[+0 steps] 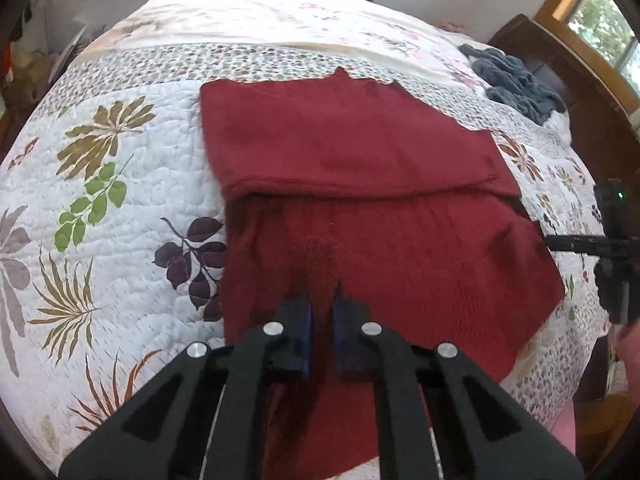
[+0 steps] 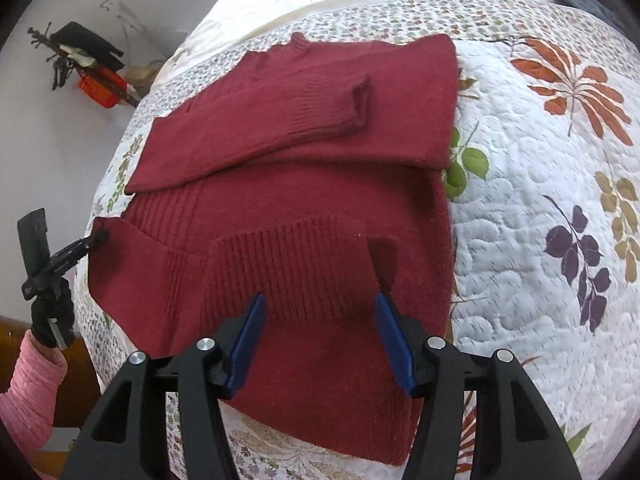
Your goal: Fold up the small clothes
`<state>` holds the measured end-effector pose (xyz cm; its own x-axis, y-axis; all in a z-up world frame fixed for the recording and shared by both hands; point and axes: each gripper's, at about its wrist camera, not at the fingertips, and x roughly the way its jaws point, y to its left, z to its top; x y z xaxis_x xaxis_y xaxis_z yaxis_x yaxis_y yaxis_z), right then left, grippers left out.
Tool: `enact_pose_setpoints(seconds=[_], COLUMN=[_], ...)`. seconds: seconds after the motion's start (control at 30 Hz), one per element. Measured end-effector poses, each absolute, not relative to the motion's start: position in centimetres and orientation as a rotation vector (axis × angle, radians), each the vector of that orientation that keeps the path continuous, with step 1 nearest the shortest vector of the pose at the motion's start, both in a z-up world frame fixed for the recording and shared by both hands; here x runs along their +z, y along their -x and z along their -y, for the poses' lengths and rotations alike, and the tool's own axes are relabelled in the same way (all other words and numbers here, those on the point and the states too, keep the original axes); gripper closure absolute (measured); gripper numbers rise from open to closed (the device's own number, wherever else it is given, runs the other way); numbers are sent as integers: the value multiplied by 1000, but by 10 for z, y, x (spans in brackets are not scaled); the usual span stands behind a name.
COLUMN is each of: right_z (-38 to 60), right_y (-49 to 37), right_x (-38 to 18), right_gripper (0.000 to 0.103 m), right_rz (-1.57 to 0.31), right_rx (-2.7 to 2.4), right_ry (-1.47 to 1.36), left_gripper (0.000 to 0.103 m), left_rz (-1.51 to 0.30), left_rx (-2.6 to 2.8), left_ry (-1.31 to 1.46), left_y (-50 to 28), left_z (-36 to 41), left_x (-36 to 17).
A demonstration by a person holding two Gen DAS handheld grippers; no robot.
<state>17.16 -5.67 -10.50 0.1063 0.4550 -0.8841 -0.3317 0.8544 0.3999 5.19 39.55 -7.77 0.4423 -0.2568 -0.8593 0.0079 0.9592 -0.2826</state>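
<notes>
The left claw [image 1: 322, 300] pinches the red sweater [image 1: 360, 220], seemingly its hem; the right claw [image 2: 320, 304] hovers open (take the opposite hem corner, lift evenly).

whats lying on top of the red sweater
A sleeve is folded across the red sweater, its ribbed cuff on the chest. Under the sweater lies the leaf-print quilt; the second sleeve cannot be seen. The left gripper pinches its hem.

No legible text, label or number anywhere.
</notes>
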Motion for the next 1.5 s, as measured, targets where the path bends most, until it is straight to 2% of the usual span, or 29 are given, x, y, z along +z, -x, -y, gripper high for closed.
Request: enact_pose_setpoints(seconds=[0.1, 0.2, 0.27, 0.33, 0.53, 0.6, 0.73, 0.77, 0.8, 0.83, 0.93, 0.97, 1.17, 1.37, 1.5], right_z=[52, 50, 47, 45, 51, 56, 54, 52, 51, 50, 45, 43, 59, 76, 92], right_y=[-173, -176, -176, -179, -182, -185, -193, -194, -195, -195, -187, -184, -166, -131, -108], right_x=[-109, -117, -120, -124, -111, -109, -126, -131, -137, -139, -132, -129, -98, -75, -62], right_gripper=[43, 41, 39, 38, 37, 34, 35, 38, 48, 51, 74, 89, 97, 97, 97], right_rz=[-1340, -1351, -1352, -1358, -1302, -1293, -1353, -1368, -1384, -1387, -1351, -1336, -1260, -1220, -1200], right_rx=[570, 569, 574, 577, 563, 549, 573, 568, 557, 558, 570, 560, 564, 553, 567], right_ry=[-60, -39, -21, -11, -24, -6, 6, 10, 18, 17, 47, 74, 63, 65, -49], left_gripper=[94, 88, 78, 74, 74, 74, 74, 75, 75, 80, 96, 97, 98, 98, 98], left_rz=[-1143, -1189, -1199, -1202, -1202, -1203, -1205, -1205, -1205, -1203, -1192, -1185, -1109, -1044, -999], left_rx=[-164, -148, -156, -162, -158, -162, -162, -160, -156, -150, -150, -151, -151, -151, -152], left_ry=[252, 271, 285, 283, 244, 249, 259, 258, 254, 248, 234, 228, 210, 241, 253], left_y=[-59, -70, -75, -77, -80, -81, -83, -82, -82, -82, -78, -76, -54, -19, 5], left_z=[-396, -398, -394, -389, -378, -378, -378, -379, -378, -378, -378, -377, -371, -372, -372], left_x=[-91, -107, -114, -119, -120, -121, -123, -123, -123, -121, -114, -111, -86, -62, -48])
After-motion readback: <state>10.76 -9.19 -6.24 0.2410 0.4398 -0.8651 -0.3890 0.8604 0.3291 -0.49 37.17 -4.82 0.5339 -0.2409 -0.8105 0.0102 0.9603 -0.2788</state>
